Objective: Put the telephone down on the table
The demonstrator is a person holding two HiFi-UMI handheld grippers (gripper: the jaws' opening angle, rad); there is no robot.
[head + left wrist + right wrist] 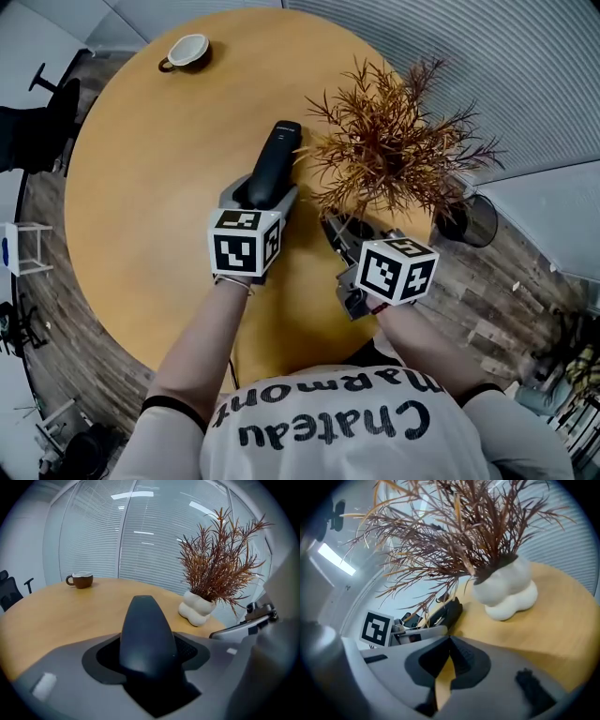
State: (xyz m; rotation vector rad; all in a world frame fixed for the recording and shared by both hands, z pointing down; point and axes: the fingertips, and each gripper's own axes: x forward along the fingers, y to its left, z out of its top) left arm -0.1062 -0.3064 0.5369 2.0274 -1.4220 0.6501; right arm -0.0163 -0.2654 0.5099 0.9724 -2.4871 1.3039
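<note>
Telephone [147,634]: a dark handset is gripped between the jaws of the left claw [146,654], with its narrow end pointing away over the round wooden bench [131,187]. It cannot be established from any view whether the handset touches the bench top.

Right claw [449,641]: the jaws are drawn together with the tips meeting, and nothing is held. Only a thin wedge of bench top is seen below the tips.

Surroundings: a dried reddish-brown plant [394,150] stands just to the right of the handset, and its outer twigs reach close to the handset's far end. The right claw is placed under this foliage, near the plant's base. A brown cup [187,50] with a pale inside is set at the far edge of the bench, well apart from both claws. A dark bin [469,220] is noted on the floor beyond the right edge of the bench, and a black chair [37,131] at the left.

Differences between views: the lumpy white vase [506,590] holding the plant is covered by foliage in the head view and is seen plainly only in the two gripper views. Blinds [154,531] behind glass are shown behind the bench in the left gripper view. The left claw's marker cube [375,628] and the held handset are recorded in the right gripper view, at its left.
</note>
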